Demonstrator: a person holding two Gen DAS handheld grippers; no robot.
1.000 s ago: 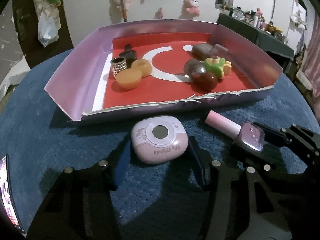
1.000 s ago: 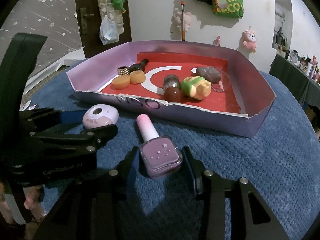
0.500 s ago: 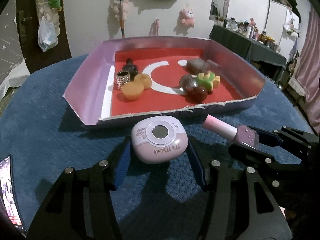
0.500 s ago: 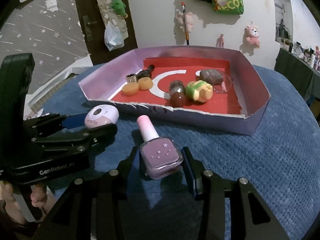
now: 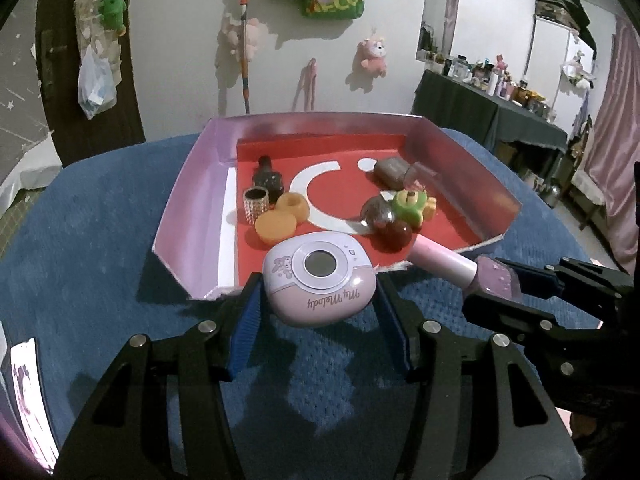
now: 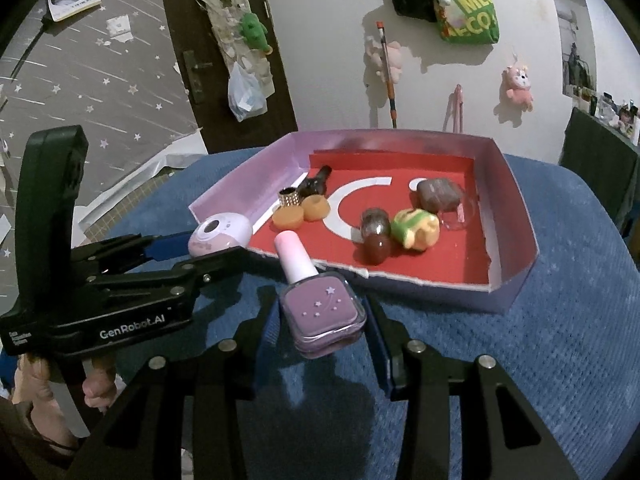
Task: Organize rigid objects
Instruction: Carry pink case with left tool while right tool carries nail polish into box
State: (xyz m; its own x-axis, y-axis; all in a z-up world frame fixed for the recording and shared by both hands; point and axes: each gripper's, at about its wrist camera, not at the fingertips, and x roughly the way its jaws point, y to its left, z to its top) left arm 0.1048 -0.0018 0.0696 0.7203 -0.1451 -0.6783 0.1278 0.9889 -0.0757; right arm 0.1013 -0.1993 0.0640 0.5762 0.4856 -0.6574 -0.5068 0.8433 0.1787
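Observation:
My left gripper (image 5: 320, 304) is shut on a pink rounded case (image 5: 320, 278) with a round window, held above the blue surface at the near edge of the tray (image 5: 188, 216). The right gripper (image 6: 322, 316) is shut on a purple nail polish bottle (image 6: 320, 308) with a pale pink cap, also lifted clear. In the right wrist view the left gripper (image 6: 224, 246) holds the pink case (image 6: 220, 234) to the left. In the left wrist view the bottle (image 5: 460, 270) shows at the right. The purple-walled, red-floored tray (image 6: 516, 208) lies just beyond both.
Inside the tray lie two orange rounds (image 5: 280, 220), a studded ring (image 5: 256, 204), a dark bottle (image 5: 268, 174), a green-yellow toy (image 5: 412, 204), a dark red ball (image 5: 396, 236) and a brown block (image 5: 392, 170). A blue textured cloth (image 6: 560, 340) covers the surface. A hand (image 6: 96, 388) grips the left handle.
Both grippers have risen off the blue cloth with the pink case and the nail polish bottle held, and now sit higher over the tray's near wall.

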